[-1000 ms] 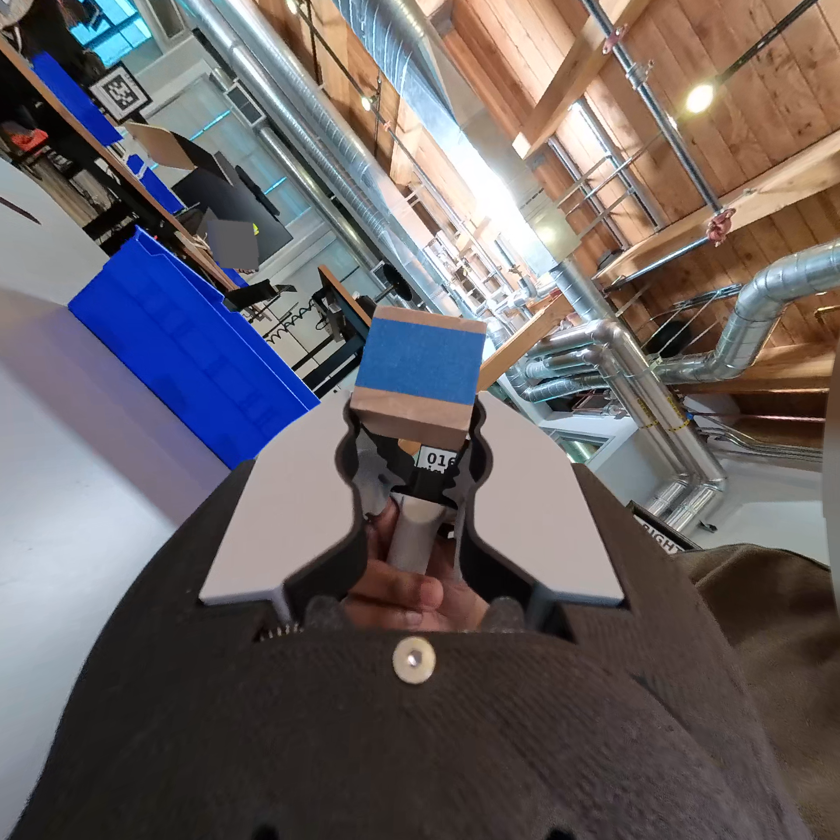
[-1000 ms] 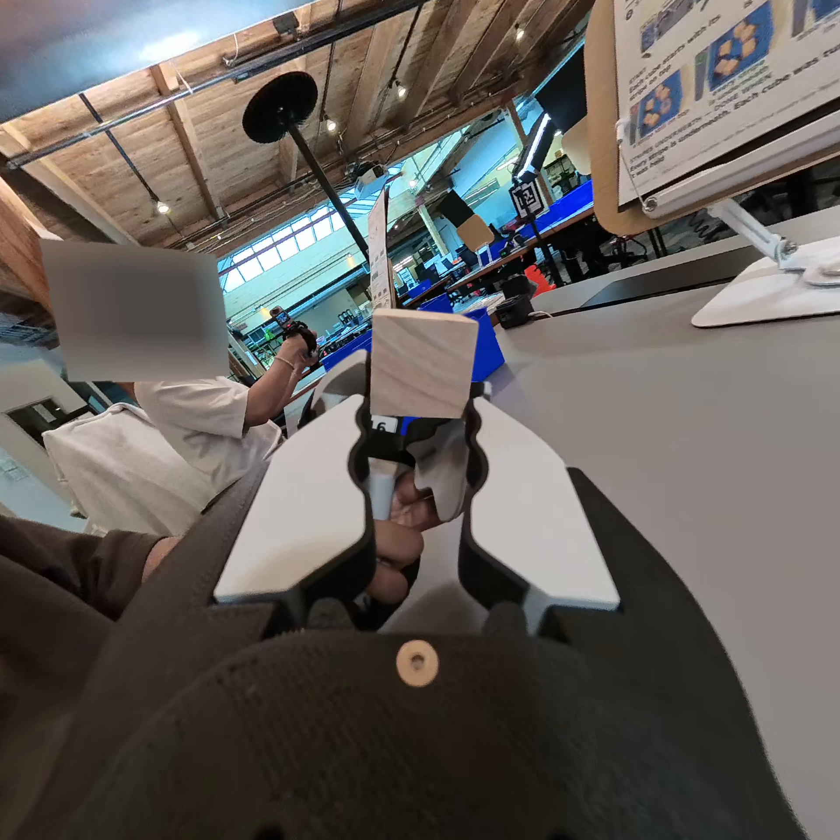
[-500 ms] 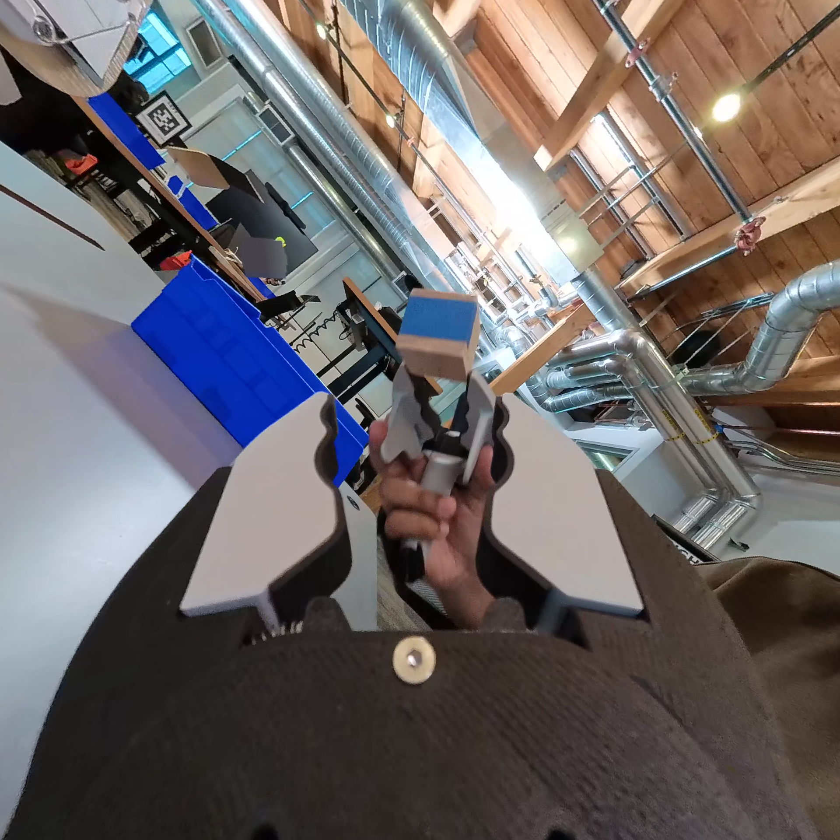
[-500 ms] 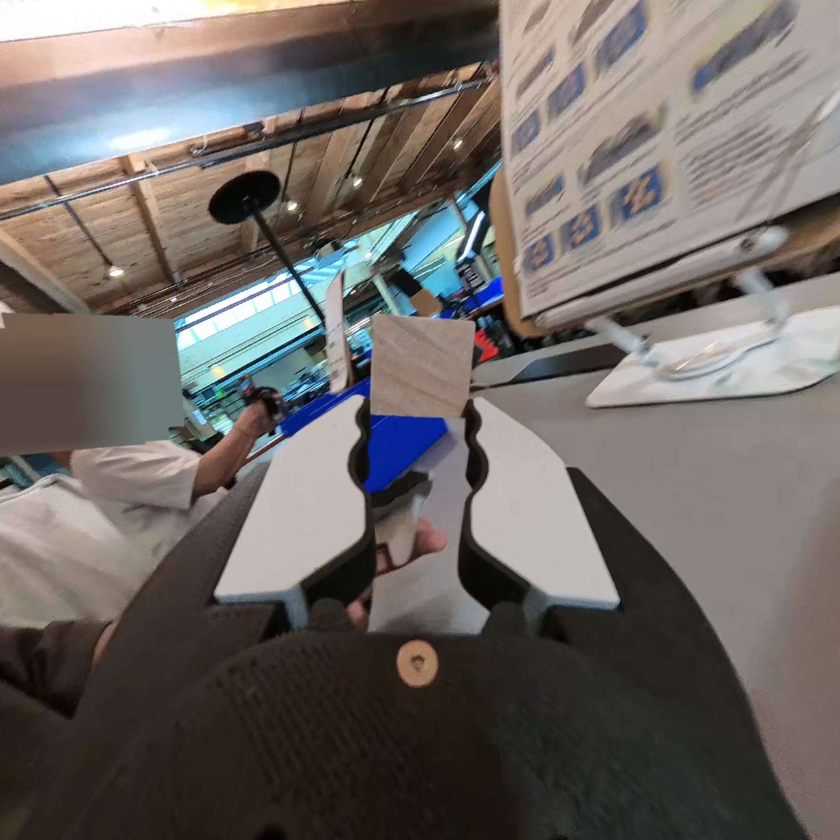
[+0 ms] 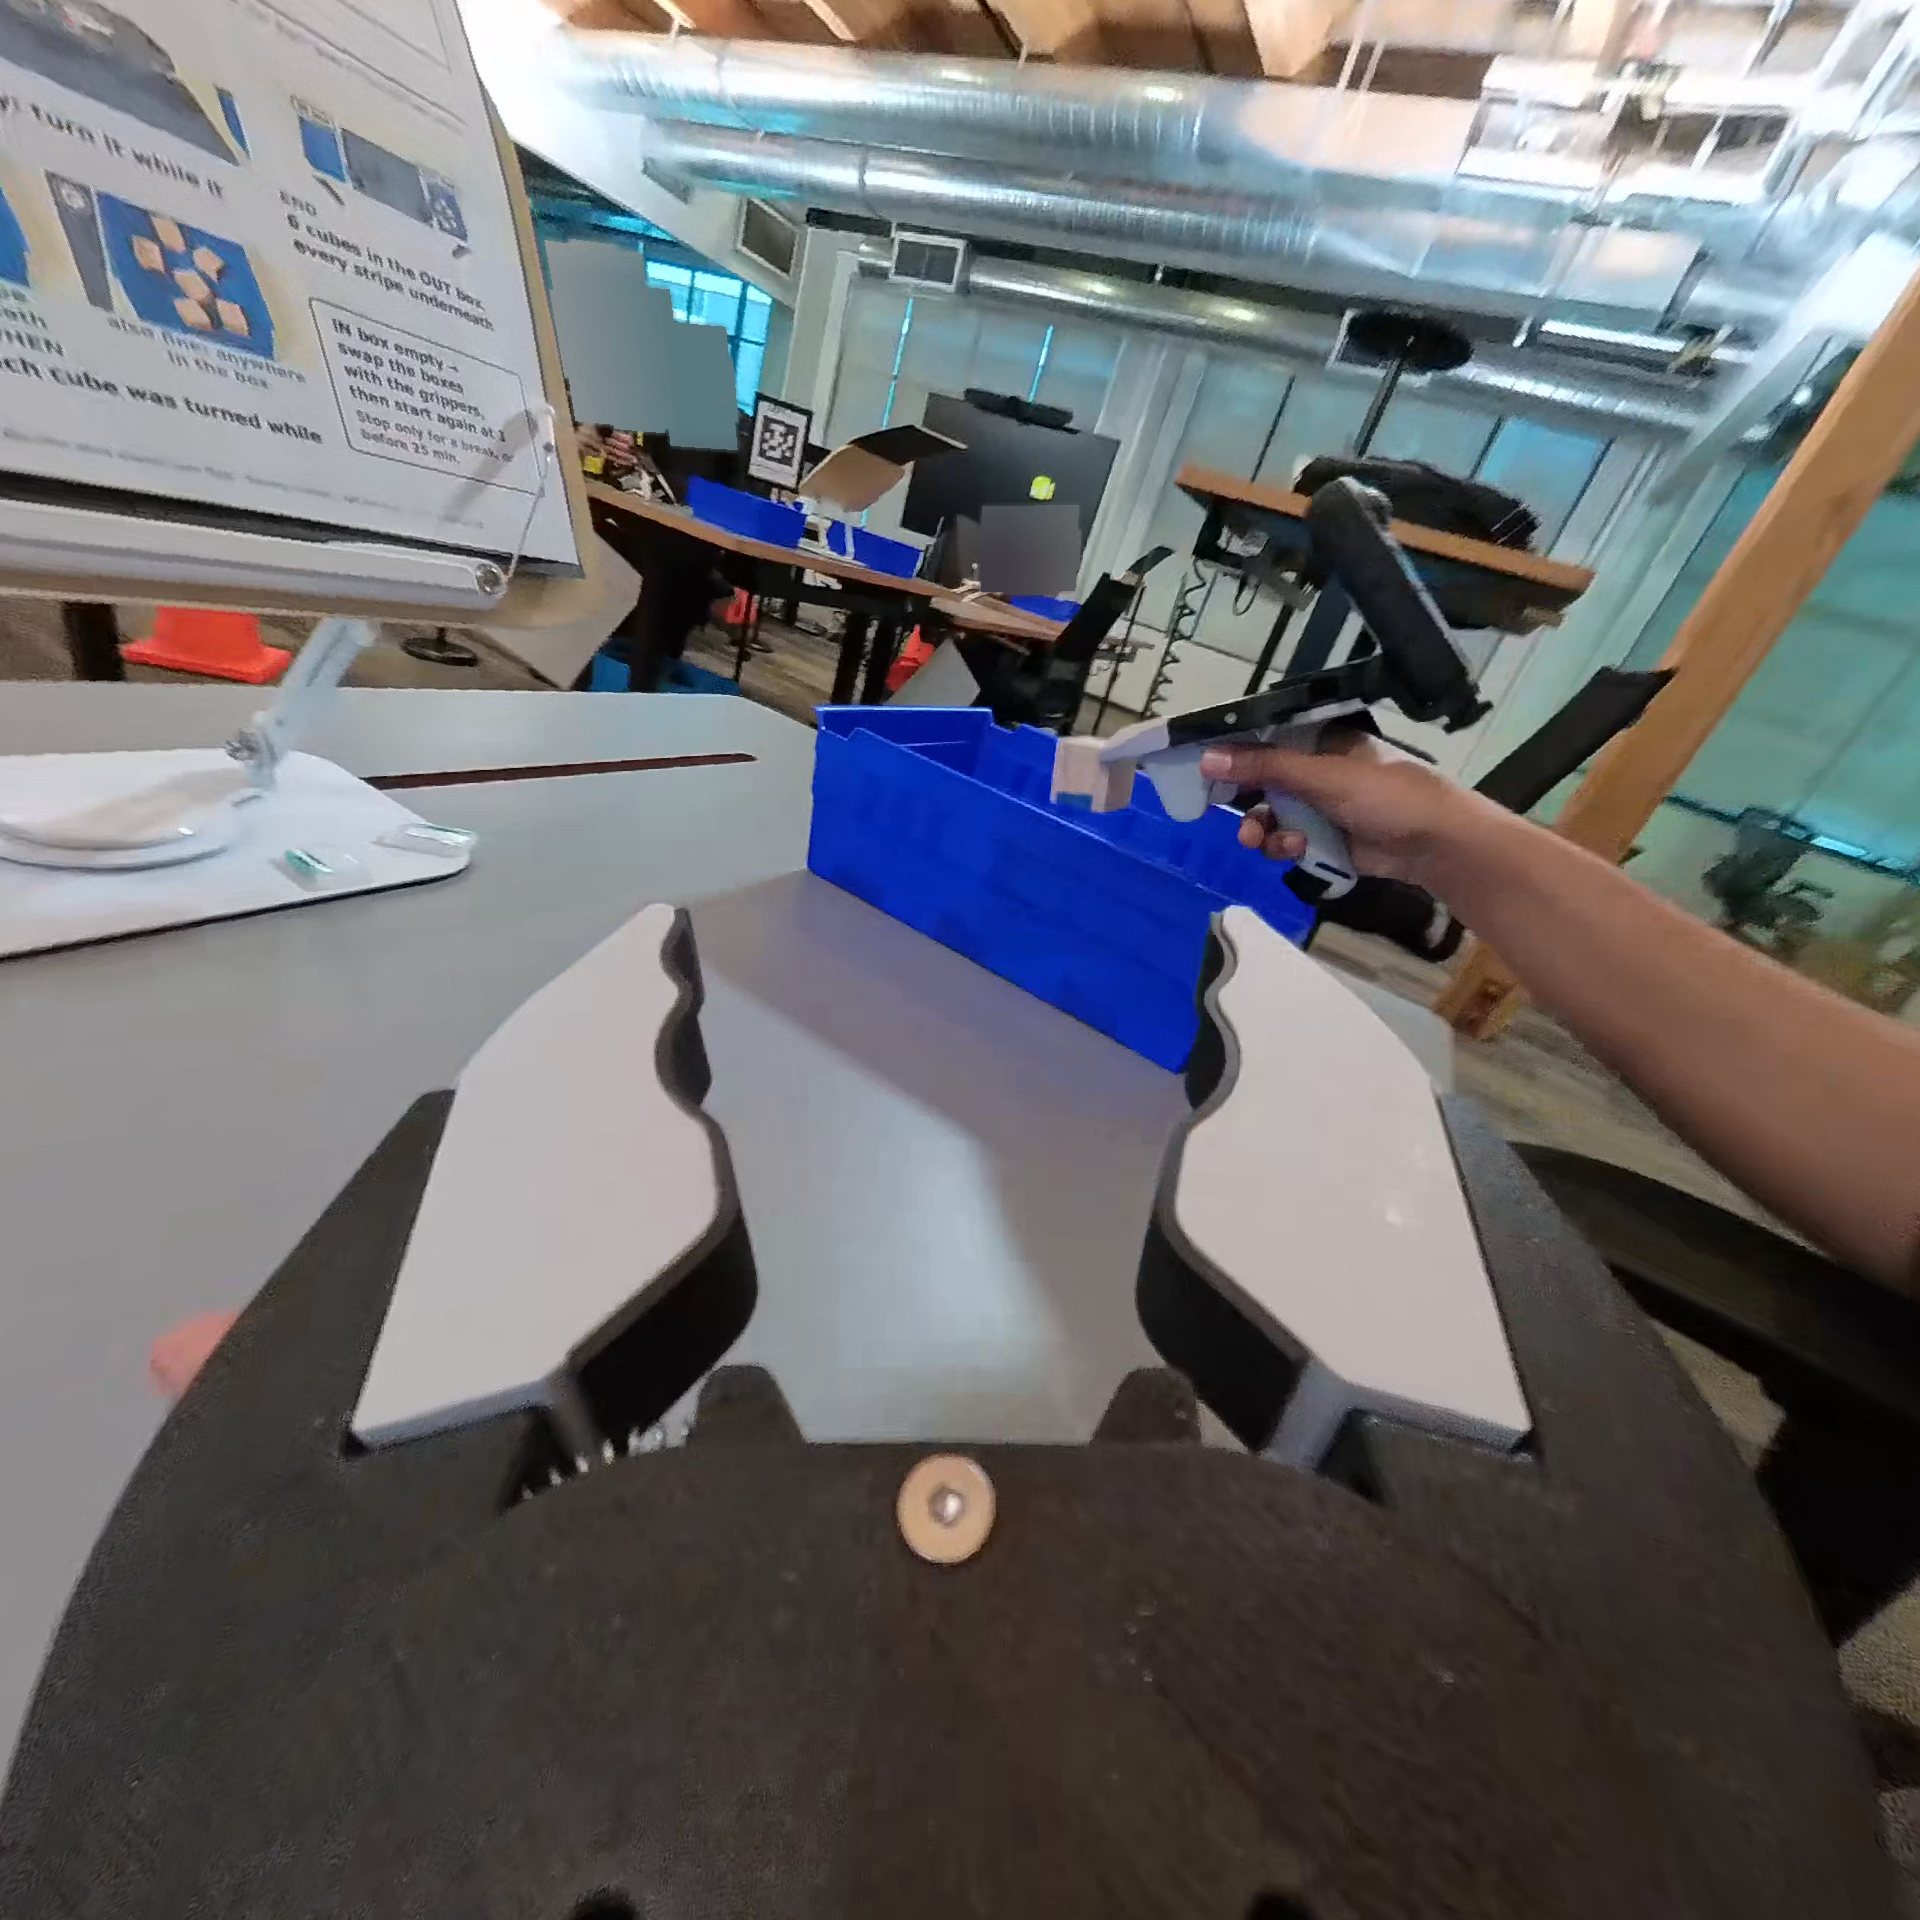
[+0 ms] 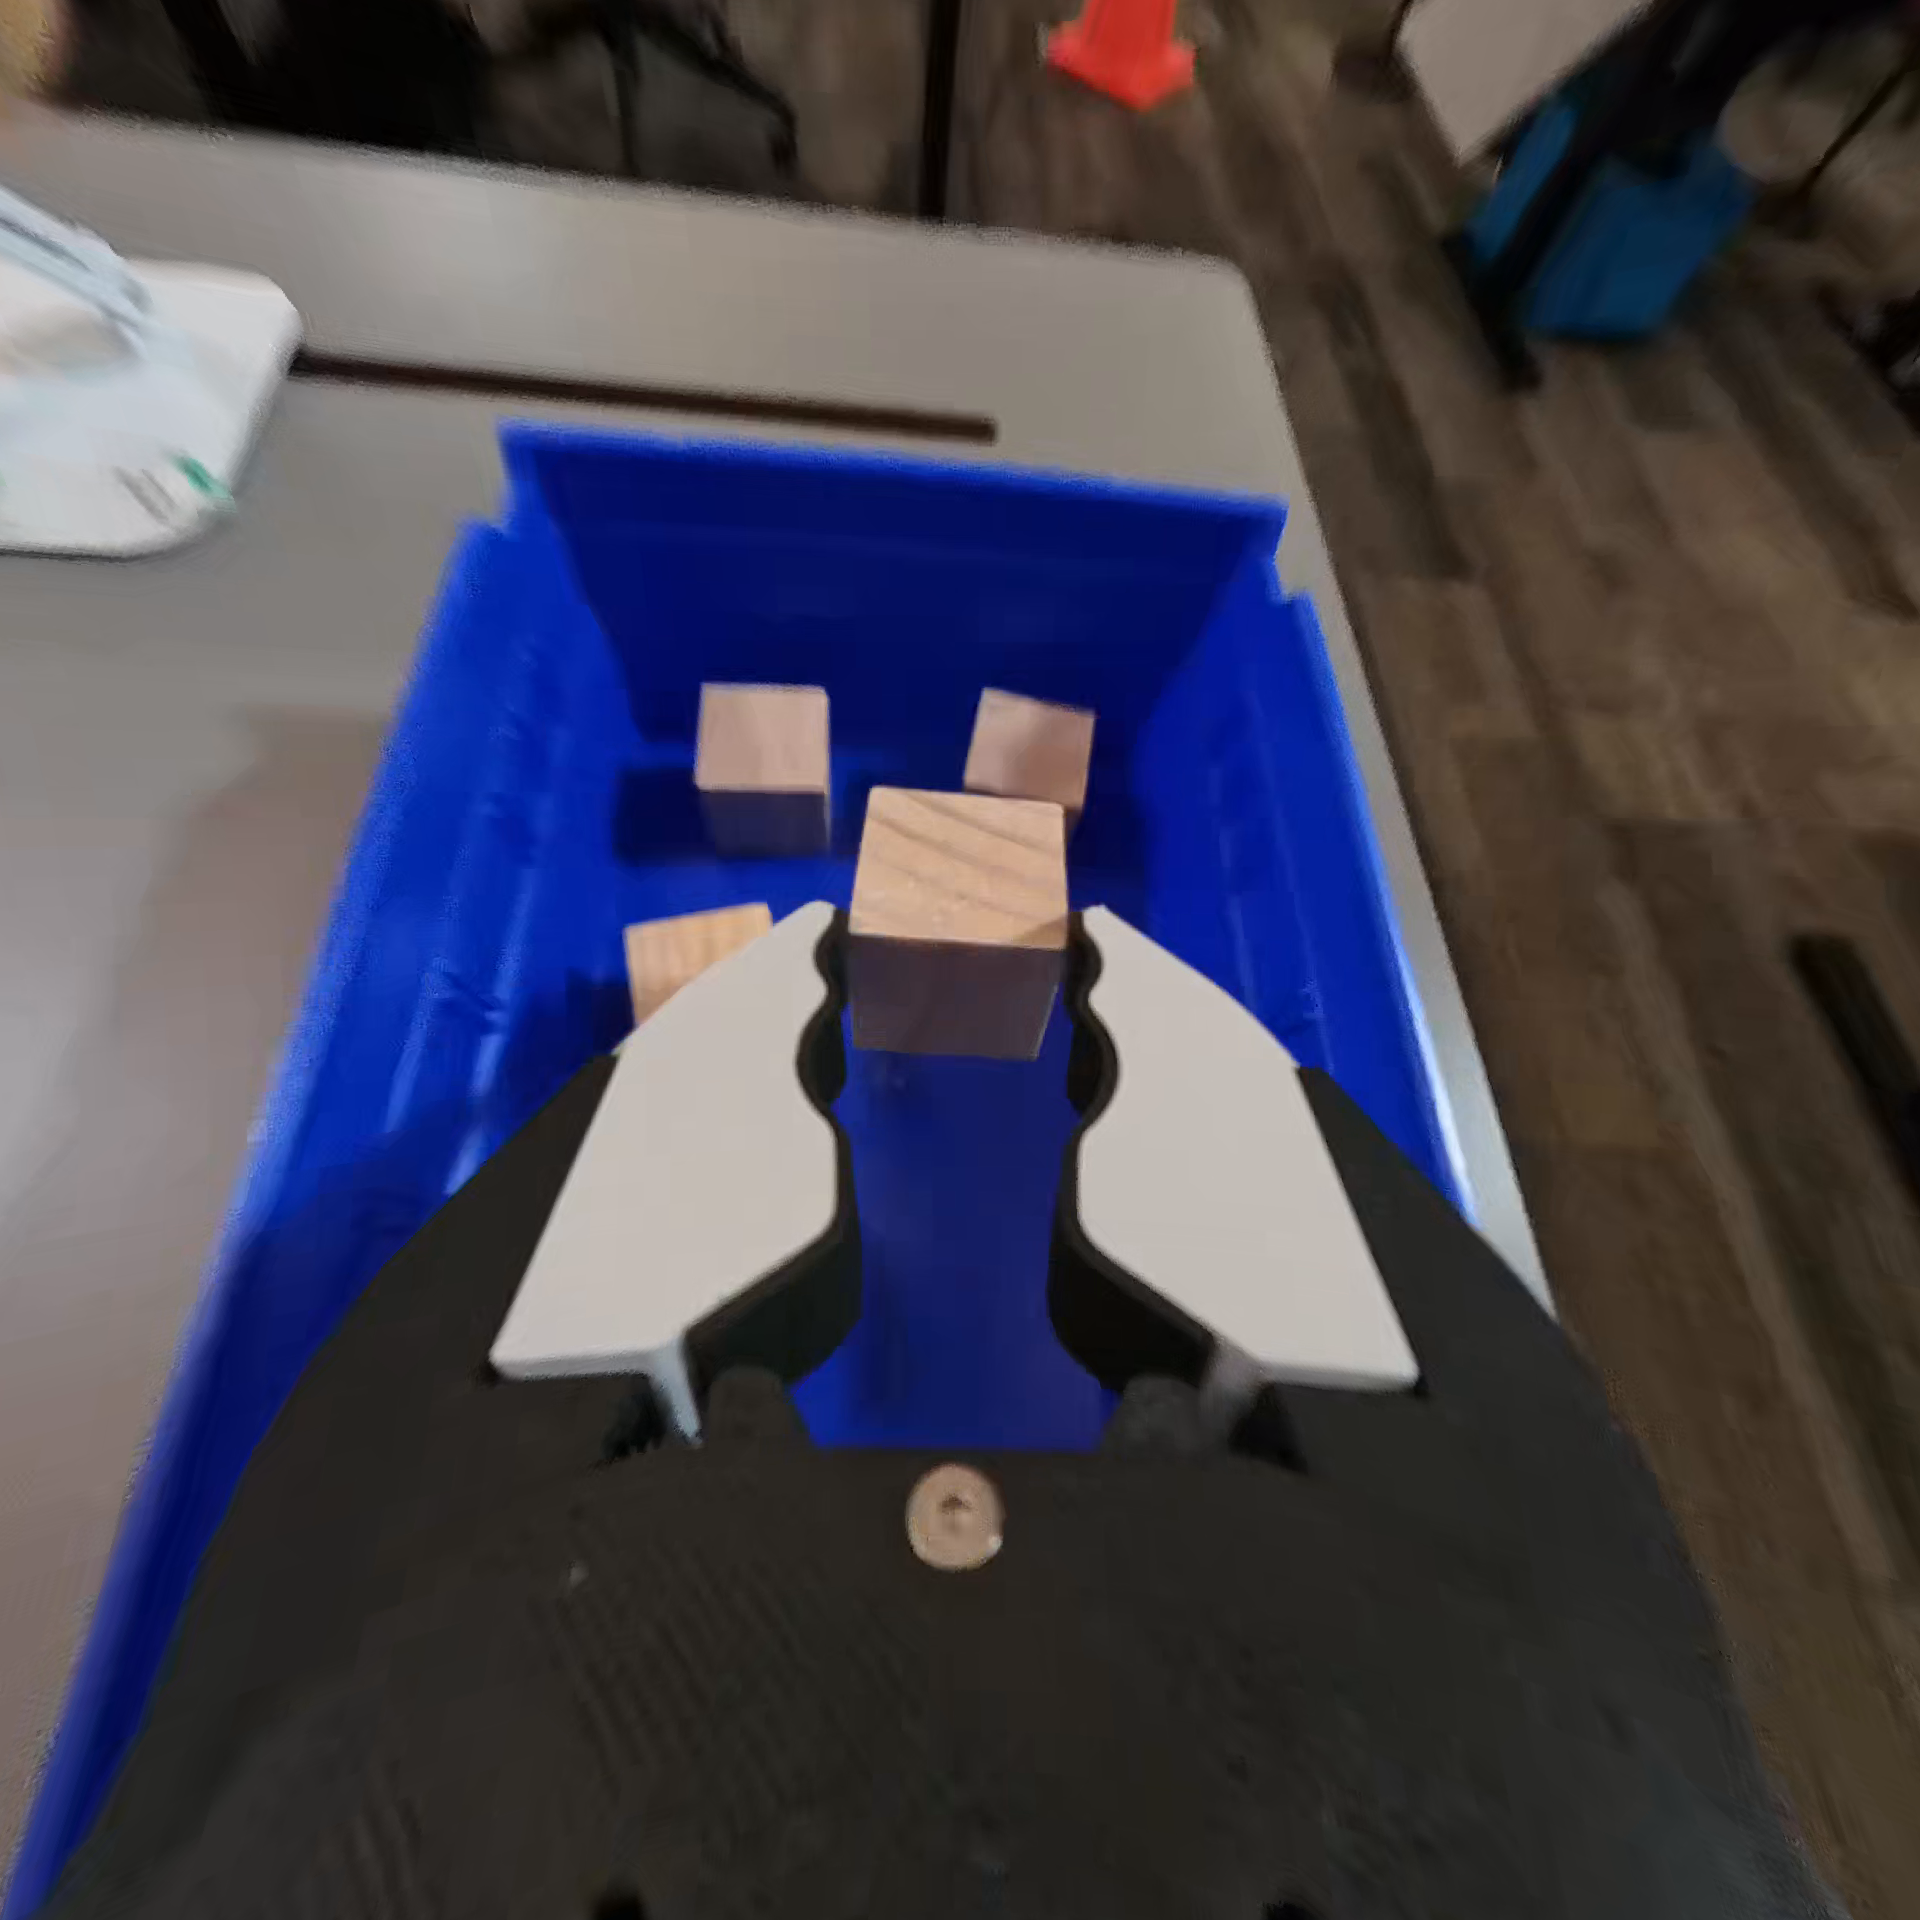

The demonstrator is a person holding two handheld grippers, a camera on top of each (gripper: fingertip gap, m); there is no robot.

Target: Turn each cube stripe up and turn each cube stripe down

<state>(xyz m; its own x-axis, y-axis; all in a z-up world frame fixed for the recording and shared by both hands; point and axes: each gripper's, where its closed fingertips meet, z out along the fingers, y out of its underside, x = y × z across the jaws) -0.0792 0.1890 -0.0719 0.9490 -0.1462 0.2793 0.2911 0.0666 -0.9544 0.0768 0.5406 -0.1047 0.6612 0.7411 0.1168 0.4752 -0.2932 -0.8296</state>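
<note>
My right gripper (image 6: 956,935) is shut on a wooden cube (image 6: 961,883) and holds it above the blue bin (image 6: 499,831), a plain wood face up. Three more wooden cubes lie in the bin: one at the back left (image 6: 762,753), one at the back right (image 6: 1029,748), one at the left (image 6: 691,951) half hidden by my finger. No stripe shows on them. My left gripper (image 5: 945,977) is open and empty over the grey table (image 5: 312,1039). The left wrist view shows the right gripper (image 5: 1117,764) holding the cube (image 5: 1081,777) over the bin (image 5: 997,883).
A white stand base (image 5: 156,831) with an instruction sheet (image 5: 239,260) stands at the table's back left. A dark slot (image 6: 644,395) runs behind the bin. The table's right edge (image 6: 1351,582) lies close beside the bin. An orange cone (image 6: 1122,42) stands on the floor.
My left gripper let go of the cube and opened wide, swinging down toward the table. My right gripper kept the cube, tipped from facing the ceiling to facing down, and moved over the blue bin.
</note>
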